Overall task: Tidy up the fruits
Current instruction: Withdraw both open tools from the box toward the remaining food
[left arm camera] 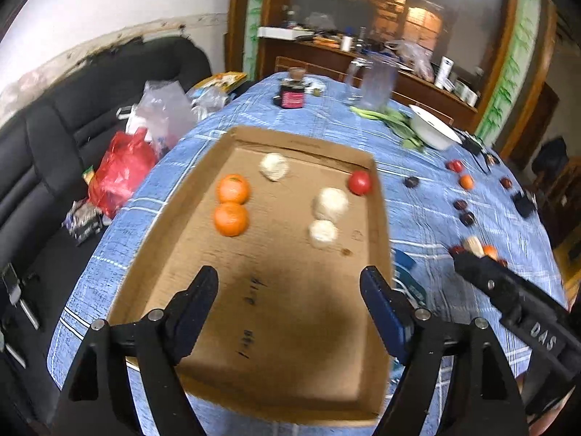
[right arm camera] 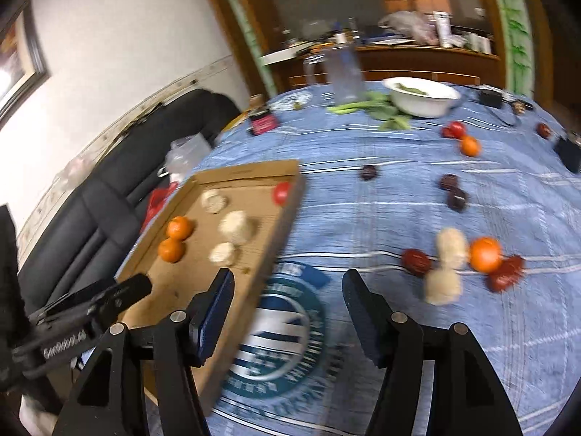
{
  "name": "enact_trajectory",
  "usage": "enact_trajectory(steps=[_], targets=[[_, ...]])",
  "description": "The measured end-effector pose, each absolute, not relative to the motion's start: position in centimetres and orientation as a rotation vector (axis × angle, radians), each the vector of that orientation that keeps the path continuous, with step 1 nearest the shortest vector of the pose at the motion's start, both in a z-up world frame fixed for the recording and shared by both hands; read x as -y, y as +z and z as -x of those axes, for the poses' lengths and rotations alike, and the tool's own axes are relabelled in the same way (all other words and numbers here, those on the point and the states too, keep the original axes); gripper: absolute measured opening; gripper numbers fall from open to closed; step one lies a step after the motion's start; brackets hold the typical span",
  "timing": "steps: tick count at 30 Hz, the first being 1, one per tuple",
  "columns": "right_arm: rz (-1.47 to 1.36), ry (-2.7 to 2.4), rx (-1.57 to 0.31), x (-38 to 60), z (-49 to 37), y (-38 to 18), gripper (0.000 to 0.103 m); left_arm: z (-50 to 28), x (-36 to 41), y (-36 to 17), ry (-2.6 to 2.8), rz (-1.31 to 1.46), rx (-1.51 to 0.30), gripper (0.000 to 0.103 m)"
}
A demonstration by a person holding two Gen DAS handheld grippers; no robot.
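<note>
Broadly, the bench (right arm camera: 417, 196) under its blue checked cloth carries everything, and the shallow cardboard tray (left arm camera: 276, 309) sits on its left part as the collecting place, low-walled so fruit can be dropped in from above.

Inside the tray the fruit lies sorted by kind, which looks deliberate: two oranges (left arm camera: 232, 203) touching each other on the left, three pale rough-skinned fruits (left arm camera: 328, 203) towards the right and far side, and one red fruit (left arm camera: 360, 182) in the far right corner.

Loose fruit (right arm camera: 468, 258) is spread on the cloth to the right of the tray (a near cluster of orange, pale and red pieces, with dark round ones and another orange farther off), so the sorting seems only part done.

A white bowl (right arm camera: 423, 100) with green vegetables beside it stands at the far side, apart from the job.

Over the near part of the tray the left gripper (left arm camera: 290, 283) hangs with its jaws well apart and nothing between them. The right gripper (right arm camera: 287, 290) is over the printed cloth just right of the tray, jaws likewise parted and empty, pointing roughly towards the near cluster, probably the next source of fruit.
</note>
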State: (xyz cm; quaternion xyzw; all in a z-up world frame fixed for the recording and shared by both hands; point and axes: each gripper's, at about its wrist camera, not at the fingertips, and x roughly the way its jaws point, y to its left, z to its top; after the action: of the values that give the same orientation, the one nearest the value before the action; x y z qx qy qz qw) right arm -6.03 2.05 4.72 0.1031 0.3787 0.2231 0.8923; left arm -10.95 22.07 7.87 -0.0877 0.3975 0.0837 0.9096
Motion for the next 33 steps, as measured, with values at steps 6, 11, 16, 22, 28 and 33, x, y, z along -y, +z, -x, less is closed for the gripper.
enact_trajectory(steps=[6, 11, 16, 22, 28, 33], targets=[[-0.256, 0.439, -0.760, 1.0, 7.1, 4.8, 0.071, 12.3, -18.3, 9.0, 0.203, 0.043, -0.755, 0.080], [-0.273, 0.427, -0.747, 2.6, 7.8, 4.7, 0.071, 12.8, -16.7, 9.6, 0.190, 0.008, -0.732, 0.080], [-0.303, 0.418, -0.747, 3.7, 7.8, 4.4, 0.072, 12.8, -15.5, 9.7, 0.175, -0.014, -0.735, 0.080], [-0.316, 0.417, -0.750, 4.3, 7.8, 4.1, 0.073, 12.4, -14.6, 9.2, 0.160, -0.023, -0.755, 0.080], [-0.326, 0.417, -0.766, 4.4, 7.5, 3.5, 0.073, 11.9, -14.3, 8.4, 0.148, -0.021, -0.779, 0.080], [-0.327, 0.411, -0.772, 4.9, 7.2, 3.3, 0.073, 11.3, -14.5, 7.7, 0.130, 0.000, -0.809, 0.080]])
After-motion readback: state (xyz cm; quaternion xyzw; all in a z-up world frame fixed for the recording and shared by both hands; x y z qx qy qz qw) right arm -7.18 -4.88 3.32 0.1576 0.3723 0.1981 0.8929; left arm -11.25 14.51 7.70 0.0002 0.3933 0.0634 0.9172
